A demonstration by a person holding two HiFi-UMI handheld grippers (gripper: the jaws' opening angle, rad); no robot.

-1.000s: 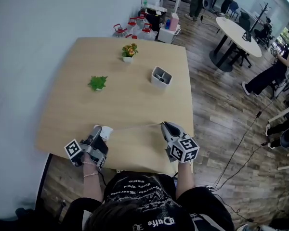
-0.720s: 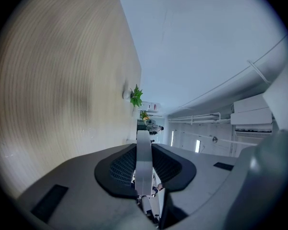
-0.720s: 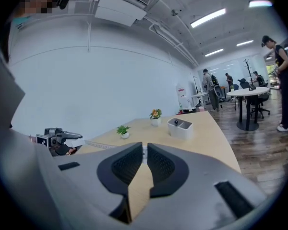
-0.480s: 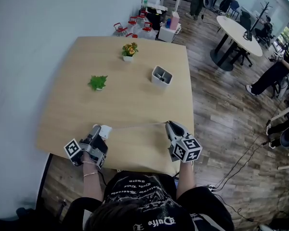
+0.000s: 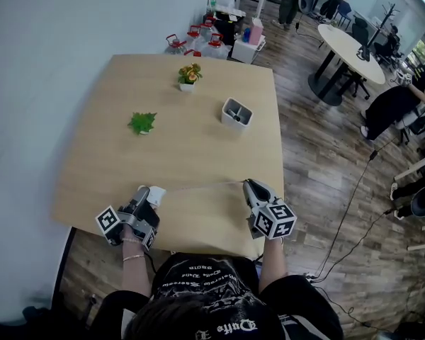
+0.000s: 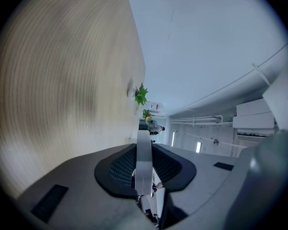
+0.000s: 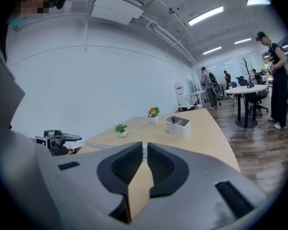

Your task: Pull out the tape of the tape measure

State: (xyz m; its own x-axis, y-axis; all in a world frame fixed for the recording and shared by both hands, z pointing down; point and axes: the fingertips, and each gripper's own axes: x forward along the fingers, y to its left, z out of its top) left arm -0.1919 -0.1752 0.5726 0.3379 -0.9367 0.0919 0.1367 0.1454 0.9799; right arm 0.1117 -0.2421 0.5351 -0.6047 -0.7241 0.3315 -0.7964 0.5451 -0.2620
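- Head view: the tape measure (image 5: 156, 193) is at the near-left part of the surface (image 5: 127, 91), clamped in the left tongs (image 5: 146, 194); its tape (image 5: 202, 185) runs as a thin pale line across to the right tongs (image 5: 247, 185).
- Left gripper view: the tongs stand narrow, pads pressed on the white body seen edge-on; right gripper view: the jaws are all but together, pinching the tape's end between the pads.
- We judge the body light, hard and smooth, so it may twist or slip; it is best held across its flat sides.
- We take the tape for thin and springy; stiff along its curve, yet it kinks if bent; a spring probably pulls it back, so we would grip at its very end and pull straight out, in line with the body's mouth.
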